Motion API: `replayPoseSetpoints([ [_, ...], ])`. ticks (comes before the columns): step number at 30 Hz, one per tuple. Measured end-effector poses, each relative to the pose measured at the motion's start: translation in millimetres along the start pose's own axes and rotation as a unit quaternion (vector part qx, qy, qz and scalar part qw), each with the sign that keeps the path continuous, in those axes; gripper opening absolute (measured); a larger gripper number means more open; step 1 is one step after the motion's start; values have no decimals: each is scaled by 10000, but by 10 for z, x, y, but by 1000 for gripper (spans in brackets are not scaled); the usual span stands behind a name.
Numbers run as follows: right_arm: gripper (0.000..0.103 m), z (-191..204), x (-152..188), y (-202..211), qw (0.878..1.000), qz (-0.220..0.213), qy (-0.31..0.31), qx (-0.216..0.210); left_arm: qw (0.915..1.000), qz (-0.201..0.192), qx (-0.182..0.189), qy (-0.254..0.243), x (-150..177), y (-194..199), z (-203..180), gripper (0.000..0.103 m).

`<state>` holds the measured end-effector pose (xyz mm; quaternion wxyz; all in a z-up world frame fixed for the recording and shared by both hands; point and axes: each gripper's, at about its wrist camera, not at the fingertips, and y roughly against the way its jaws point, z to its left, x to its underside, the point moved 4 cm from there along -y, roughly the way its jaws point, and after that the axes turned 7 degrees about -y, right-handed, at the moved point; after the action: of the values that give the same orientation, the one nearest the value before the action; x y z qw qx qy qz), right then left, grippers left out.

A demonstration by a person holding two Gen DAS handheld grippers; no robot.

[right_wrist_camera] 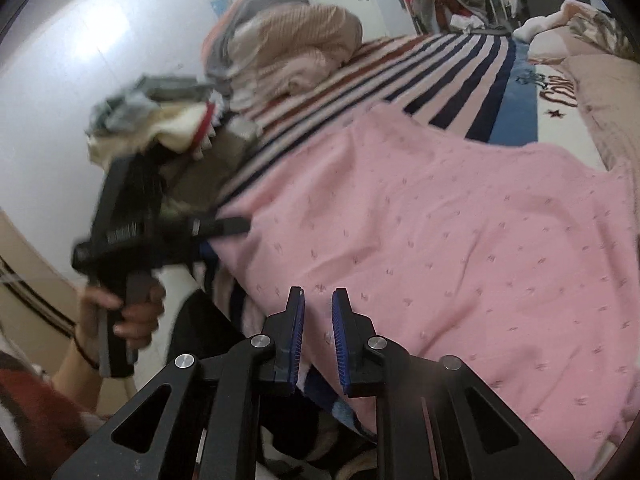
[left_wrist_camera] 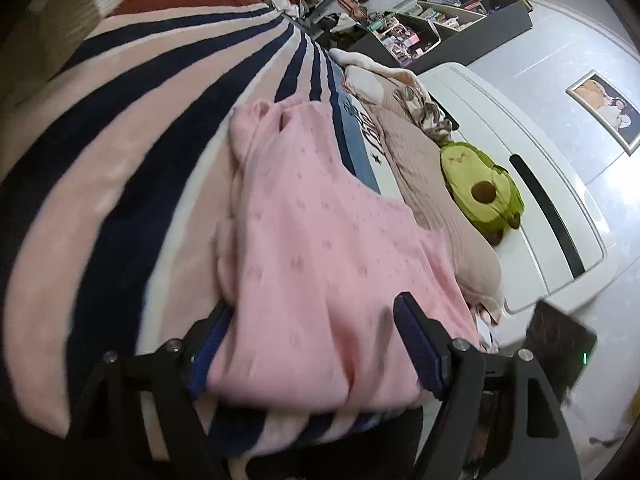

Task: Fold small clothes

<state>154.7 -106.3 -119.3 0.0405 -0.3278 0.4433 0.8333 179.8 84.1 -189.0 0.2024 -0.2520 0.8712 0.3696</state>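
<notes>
A pink garment [left_wrist_camera: 320,240] lies spread on the striped blanket [left_wrist_camera: 120,160] of the bed. The left hand-held gripper [left_wrist_camera: 312,344] has its jaws wide apart – the near edge of the garment sits between them, not pinched. The right hand-held gripper [right_wrist_camera: 318,336] hovers at the garment's near edge [right_wrist_camera: 440,260], jaws close together with only a narrow gap, nothing clamped – a green avocado plush [left_wrist_camera: 480,192] rests beside the pillow [left_wrist_camera: 440,200]

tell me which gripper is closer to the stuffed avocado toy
Left. The left gripper straddles the pink garment's near edge, with the avocado toy beyond it, beside the pillows. The toy doesn't appear in the right gripper's view.
</notes>
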Motion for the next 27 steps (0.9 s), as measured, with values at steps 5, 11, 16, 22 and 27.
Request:
replayPoseSetpoints([
  [5, 9, 26, 72, -86, 9996, 78, 126, 250, 9994, 18, -287, -171, -115, -195, -52, 48],
  [11, 9, 21, 78, -108, 9997, 91, 37, 243, 9980, -206, -484, -356, -168, -18, -82, 17],
  [16, 9, 94, 14, -218, 9999, 149, 26, 36, 9936, -508, -834, -562, -138, 301, -63, 16],
  [22, 9, 363, -53, -422, 9985, 347, 255, -347, 9894, -543, -1192, -626, -111, 563, 111, 16],
  [27, 9, 311, -146, -362, 9984, 318, 145, -439, 9922, -322, -1105, -486, -107, 437, 203, 23],
])
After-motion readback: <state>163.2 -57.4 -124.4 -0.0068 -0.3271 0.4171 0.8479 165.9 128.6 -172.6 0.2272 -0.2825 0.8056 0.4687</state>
